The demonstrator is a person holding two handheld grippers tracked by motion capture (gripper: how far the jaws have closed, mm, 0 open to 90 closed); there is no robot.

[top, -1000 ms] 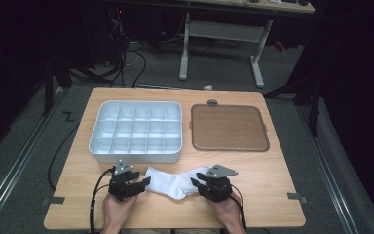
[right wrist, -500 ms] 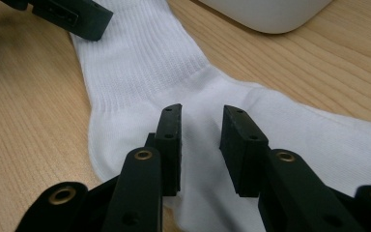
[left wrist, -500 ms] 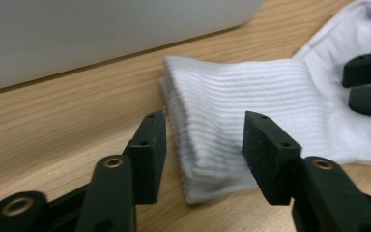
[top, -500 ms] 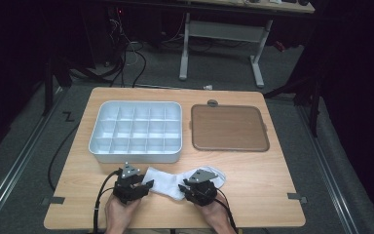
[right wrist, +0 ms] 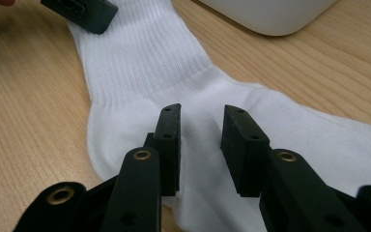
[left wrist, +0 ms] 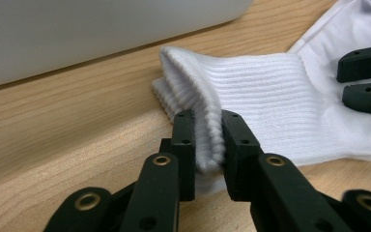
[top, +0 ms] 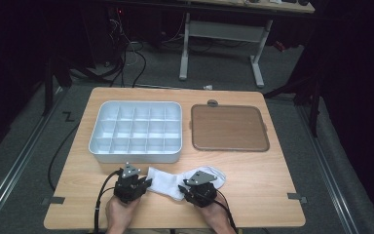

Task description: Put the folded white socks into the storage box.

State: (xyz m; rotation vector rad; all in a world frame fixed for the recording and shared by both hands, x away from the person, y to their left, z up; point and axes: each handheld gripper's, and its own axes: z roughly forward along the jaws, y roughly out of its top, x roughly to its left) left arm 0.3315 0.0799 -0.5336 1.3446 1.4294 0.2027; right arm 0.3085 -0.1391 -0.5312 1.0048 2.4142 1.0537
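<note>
A white sock (top: 165, 180) lies flat near the table's front edge, cuff to the left and toe to the right. My left gripper (top: 146, 183) has just been closing and now pinches the ribbed cuff edge; in the left gripper view the jaws (left wrist: 207, 116) squeeze the fabric of the sock (left wrist: 270, 96) between them. My right gripper (top: 181, 189) stands over the sock's middle. In the right gripper view its jaws (right wrist: 200, 108) are apart, tips down on the sock (right wrist: 140, 63), which lies flat in the gap. Each gripper sits in a hand.
A white tray (top: 134, 157) with several empty compartments stands just behind the sock on the left. A flat brown square pad (top: 229, 127) lies to its right. The wooden table (top: 272, 195) ends close behind the hands. Desk legs and cables stand on the floor beyond.
The left jaws have closed onto the sock's cuff. The right gripper has slid left over the sock, so the toe now shows to its right.
</note>
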